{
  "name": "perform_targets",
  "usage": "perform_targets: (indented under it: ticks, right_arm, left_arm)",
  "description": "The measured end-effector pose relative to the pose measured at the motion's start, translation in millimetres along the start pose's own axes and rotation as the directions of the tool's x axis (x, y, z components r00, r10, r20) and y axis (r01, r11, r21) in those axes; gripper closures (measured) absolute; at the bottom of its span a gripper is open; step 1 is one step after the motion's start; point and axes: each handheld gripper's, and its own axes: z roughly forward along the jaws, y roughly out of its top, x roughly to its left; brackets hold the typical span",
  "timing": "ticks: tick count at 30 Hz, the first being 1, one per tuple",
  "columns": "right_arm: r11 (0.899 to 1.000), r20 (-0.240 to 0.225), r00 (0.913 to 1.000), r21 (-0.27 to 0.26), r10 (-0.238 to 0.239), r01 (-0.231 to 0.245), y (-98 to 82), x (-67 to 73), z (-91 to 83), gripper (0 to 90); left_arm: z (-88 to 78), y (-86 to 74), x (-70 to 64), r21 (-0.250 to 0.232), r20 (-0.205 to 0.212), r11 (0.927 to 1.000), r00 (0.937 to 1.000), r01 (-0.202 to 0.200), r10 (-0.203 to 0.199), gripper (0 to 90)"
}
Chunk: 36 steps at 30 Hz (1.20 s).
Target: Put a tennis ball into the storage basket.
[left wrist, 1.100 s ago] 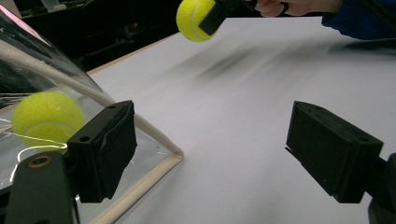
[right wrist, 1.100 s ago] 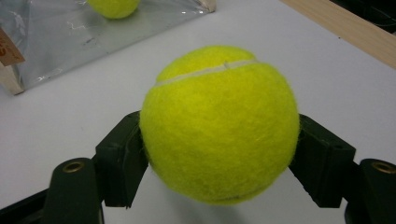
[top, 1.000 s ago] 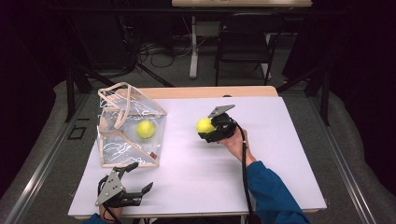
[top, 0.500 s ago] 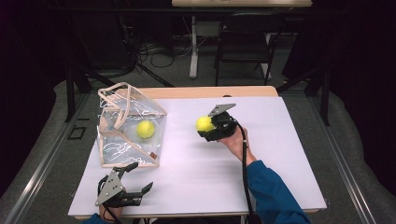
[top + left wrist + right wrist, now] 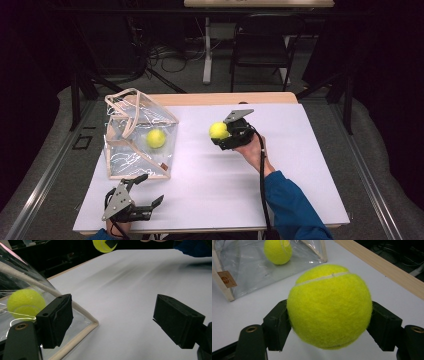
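While the right gripper (image 5: 223, 134) is clamping a ball (image 5: 218, 130) right of the bag (image 5: 139, 136), the left gripper (image 5: 145, 192) is idling wide open, empty; likely next: bagging it beside the second ball (image 5: 156, 138).

The fuzzy felt ball (image 5: 329, 306) is sitting between matt black plastic jaws, while the clear glossy plastic bag (image 5: 137, 137) with cloth-looking cream trim is catching glare on the smooth matt white table (image 5: 300, 165) with its wood edge.

left tongs (image 5: 145, 192): low by the near edge, jaws wide apart | right tongs (image 5: 220, 132): held up mid-table, jaws squeezing a ball (image 5: 218, 130)
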Motion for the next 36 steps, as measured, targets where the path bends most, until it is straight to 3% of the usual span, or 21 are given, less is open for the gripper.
perform_targets:
  ticks: [36]
  right_arm:
    - [0.998, 0.003, 1.0, -0.069, -0.009, 0.009, 17.6, 1.6, -17.5, 26.3]
  left_arm:
    - [-0.3, 0.3, -0.4, -0.002, 0.0, 1.0, 1.0, 0.0, 0.0, 16.0]
